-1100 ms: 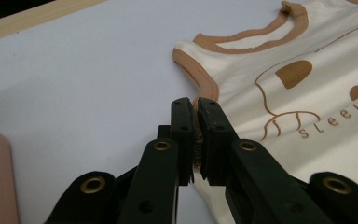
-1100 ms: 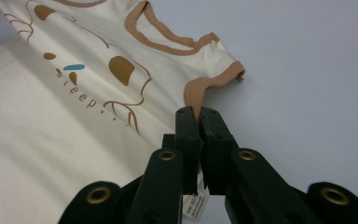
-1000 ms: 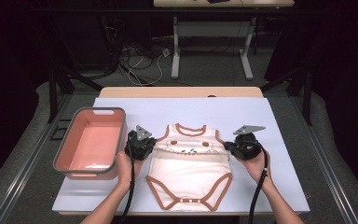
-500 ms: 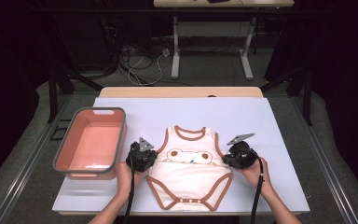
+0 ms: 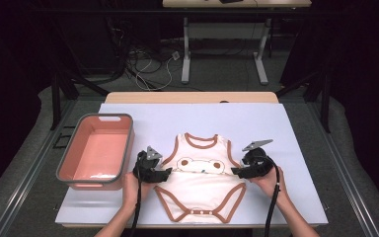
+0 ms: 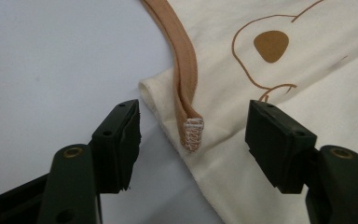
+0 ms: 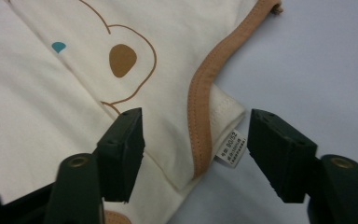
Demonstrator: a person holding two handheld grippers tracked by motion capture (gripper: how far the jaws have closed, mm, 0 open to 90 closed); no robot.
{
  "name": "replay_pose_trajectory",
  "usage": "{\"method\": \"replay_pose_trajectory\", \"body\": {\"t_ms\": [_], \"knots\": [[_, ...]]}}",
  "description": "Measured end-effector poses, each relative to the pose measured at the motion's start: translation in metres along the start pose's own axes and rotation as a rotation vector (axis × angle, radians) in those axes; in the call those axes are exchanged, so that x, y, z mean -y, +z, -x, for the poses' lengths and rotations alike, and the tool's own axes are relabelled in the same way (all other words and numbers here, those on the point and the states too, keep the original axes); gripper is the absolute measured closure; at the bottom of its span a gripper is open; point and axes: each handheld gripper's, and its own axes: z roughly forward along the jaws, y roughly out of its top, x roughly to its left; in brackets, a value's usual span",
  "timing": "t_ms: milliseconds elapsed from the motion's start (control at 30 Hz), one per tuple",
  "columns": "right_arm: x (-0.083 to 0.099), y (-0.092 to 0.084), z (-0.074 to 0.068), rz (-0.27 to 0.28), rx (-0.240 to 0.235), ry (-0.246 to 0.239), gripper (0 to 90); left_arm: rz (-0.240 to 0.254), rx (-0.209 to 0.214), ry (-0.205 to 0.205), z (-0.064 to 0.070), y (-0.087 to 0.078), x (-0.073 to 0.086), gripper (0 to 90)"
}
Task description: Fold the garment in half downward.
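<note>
A pale blue sheet [image 5: 286, 128] covers the wooden table [image 5: 192, 97]. Grey floor [image 5: 217, 74] lies beyond, with tangled cables [image 5: 150, 61], a white desk frame [image 5: 224, 37] and dark surroundings.

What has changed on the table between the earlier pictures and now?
The bodysuit was folded toward the person. Both grippers, left and right, came nearer the person; their jaws have just been opening, letting go of its side edges. The tub stayed put.
</note>
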Motion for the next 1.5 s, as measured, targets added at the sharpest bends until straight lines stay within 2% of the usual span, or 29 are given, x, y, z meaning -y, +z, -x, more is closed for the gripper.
{"method": "replay_pose_trajectory", "body": {"t_ms": [200, 367, 700, 833, 1067, 1100, 1233, 1400, 1500], "knots": [[0.000, 0.001, 0.000, 0.026, -0.014, 0.005, 18.9, 0.008, 0.025, 0.001, -0.001, -0.004, -0.002, 27.3], [-0.001, 0.001, -0.001, 0.049, -0.020, 0.005, 14.9, -0.008, 0.049, -0.005, 0.000, -0.002, -0.002, 17.9], [-0.004, 0.004, -0.003, 0.061, -0.017, -0.024, 12.9, -0.013, 0.049, -0.004, -0.001, 0.000, -0.004, 9.6], [-0.005, 0.006, -0.002, 0.057, -0.024, -0.019, 11.3, -0.022, 0.050, -0.002, -0.001, 0.002, -0.006, 6.0], [-0.010, 0.008, -0.002, 0.055, -0.027, -0.011, 11.2, -0.009, 0.053, -0.009, 0.001, 0.003, -0.014, 1.6], [-0.010, 0.010, -0.001, 0.069, -0.027, -0.012, 11.9, -0.011, 0.062, -0.014, 0.002, 0.003, -0.015, 1.0], [-0.016, 0.011, -0.002, 0.053, -0.013, -0.012, 14.2, -0.019, 0.065, -0.004, 0.003, 0.005, -0.020, 0.8], [-0.025, 0.015, -0.002, 0.072, -0.002, -0.004, 16.4, -0.024, 0.069, -0.003, -0.001, 0.009, -0.028, 1.6], [-0.029, 0.017, -0.002, 0.081, 0.013, 0.000, 19.6, -0.016, 0.064, -0.020, -0.005, 0.013, -0.034, 5.2]]}}
